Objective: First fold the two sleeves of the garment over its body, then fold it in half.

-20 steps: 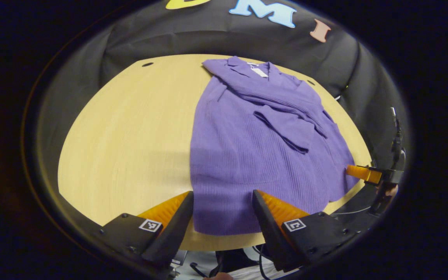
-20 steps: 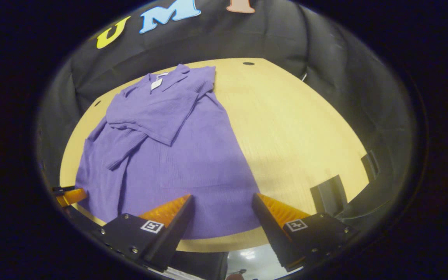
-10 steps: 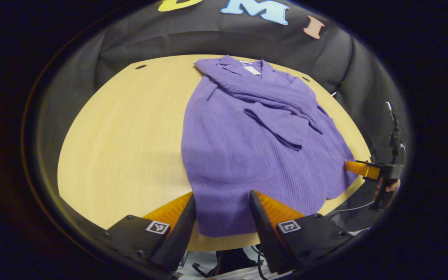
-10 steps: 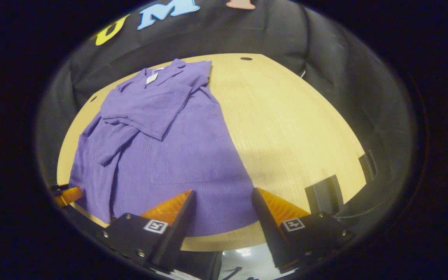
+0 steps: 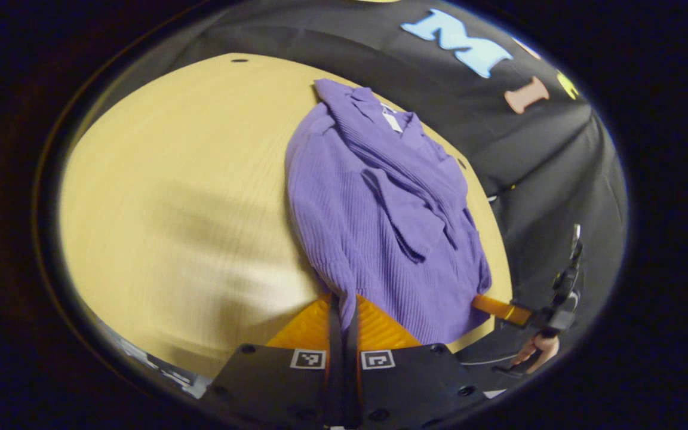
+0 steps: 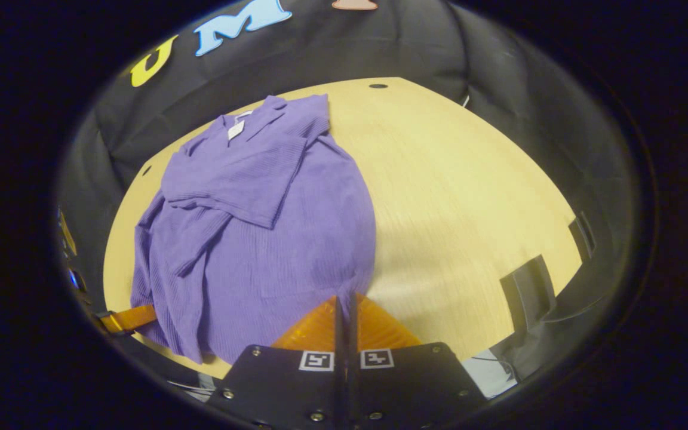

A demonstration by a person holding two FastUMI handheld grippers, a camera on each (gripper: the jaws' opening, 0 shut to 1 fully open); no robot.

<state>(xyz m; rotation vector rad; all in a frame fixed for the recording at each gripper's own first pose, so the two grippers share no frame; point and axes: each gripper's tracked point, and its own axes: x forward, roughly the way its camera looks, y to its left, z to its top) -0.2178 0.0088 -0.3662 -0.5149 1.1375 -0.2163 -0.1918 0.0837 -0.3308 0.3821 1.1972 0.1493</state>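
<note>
Left gripper low at table edge, fingers pinched on near hem corner of garment. Right gripper likewise clamped on other hem corner. Garment flat ahead, both sleeves folded over body.

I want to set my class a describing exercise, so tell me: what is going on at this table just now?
A person is folding a purple ribbed knit garment on a pale wooden table with two hand-held grippers. Both sleeves already lie folded across its body. The left gripper is shut on the hem at one near corner, and the right gripper is shut on the hem at the other. The fold in half is not yet done.
</note>
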